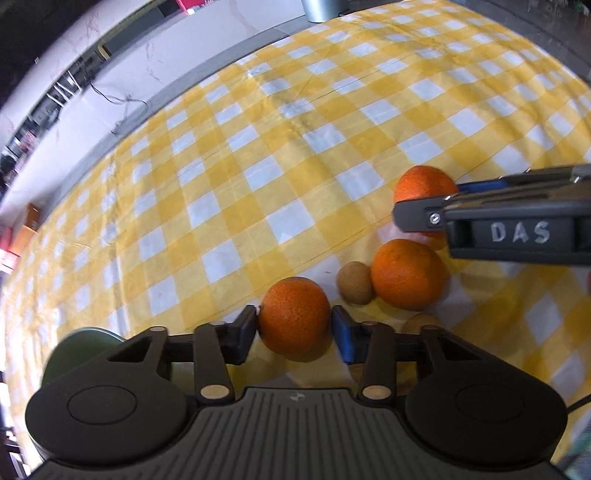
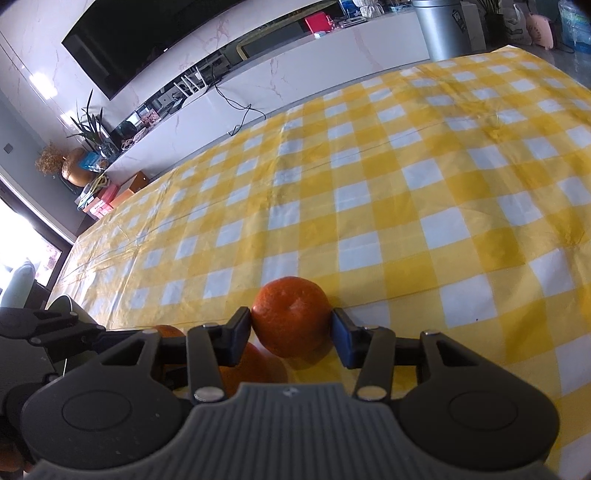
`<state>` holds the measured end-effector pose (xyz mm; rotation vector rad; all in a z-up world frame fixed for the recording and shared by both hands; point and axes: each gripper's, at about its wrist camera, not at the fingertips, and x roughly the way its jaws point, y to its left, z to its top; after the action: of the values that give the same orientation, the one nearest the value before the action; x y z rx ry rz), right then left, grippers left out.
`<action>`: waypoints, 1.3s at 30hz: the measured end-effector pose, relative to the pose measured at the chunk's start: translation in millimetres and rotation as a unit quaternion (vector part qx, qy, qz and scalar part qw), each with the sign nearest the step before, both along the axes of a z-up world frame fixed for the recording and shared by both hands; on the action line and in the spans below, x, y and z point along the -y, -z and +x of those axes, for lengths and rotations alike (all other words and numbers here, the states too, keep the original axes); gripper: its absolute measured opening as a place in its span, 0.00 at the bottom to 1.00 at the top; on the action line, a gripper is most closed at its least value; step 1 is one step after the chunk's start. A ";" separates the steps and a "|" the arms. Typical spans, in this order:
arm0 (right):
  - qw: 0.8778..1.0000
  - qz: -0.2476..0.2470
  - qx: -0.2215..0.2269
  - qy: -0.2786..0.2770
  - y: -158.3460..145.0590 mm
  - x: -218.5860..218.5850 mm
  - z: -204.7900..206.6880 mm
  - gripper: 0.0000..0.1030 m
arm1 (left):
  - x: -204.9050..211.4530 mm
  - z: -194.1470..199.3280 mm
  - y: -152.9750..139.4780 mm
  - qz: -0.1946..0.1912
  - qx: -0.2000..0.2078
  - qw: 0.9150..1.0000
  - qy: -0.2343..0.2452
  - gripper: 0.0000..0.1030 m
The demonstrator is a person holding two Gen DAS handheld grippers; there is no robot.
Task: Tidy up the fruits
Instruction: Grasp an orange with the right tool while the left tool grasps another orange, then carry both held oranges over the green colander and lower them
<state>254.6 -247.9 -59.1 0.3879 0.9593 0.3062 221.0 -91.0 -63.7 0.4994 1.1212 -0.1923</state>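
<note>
My left gripper (image 1: 294, 332) is shut on an orange (image 1: 294, 314), its pads touching both sides, just above the yellow checked tablecloth (image 1: 240, 177). Beside it lie a kiwi (image 1: 354, 283), a second orange (image 1: 408, 273) and another kiwi (image 1: 421, 322), partly hidden behind my finger. My right gripper (image 2: 291, 334) is shut on a third orange (image 2: 291, 317); it shows in the left wrist view (image 1: 424, 218) holding that orange (image 1: 423, 184). The right wrist view also shows the second orange (image 2: 255, 365) and the left gripper's orange (image 2: 168, 331) low at left.
A green plate (image 1: 79, 350) sits at the lower left by my left gripper. A white marble counter (image 2: 295, 74) and a grey bin (image 2: 443, 29) stand beyond the table's far edge. Boxes (image 2: 107, 199) lie off the left end.
</note>
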 end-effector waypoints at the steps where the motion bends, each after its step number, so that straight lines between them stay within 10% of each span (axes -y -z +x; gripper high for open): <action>1: 1.000 0.001 0.000 0.001 0.3 0.1 0.0 0.43 | 0.4 -0.8 0.4 0.001 0.004 1.000 0.001 0.45; 22: 0.997 -0.004 0.068 -0.021 -31.8 -5.8 -18.1 0.41 | -31.4 -54.3 -82.0 -0.139 0.105 0.982 -0.071 0.45; 39: 0.959 0.008 0.214 -0.184 -101.4 -81.7 -94.5 0.41 | -123.4 -112.8 -108.8 -0.192 0.126 0.959 -0.169 0.45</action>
<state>160.1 -166.3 42.4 0.1437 0.5960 0.7071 108.2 32.4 45.1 -0.0191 0.8746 -0.0430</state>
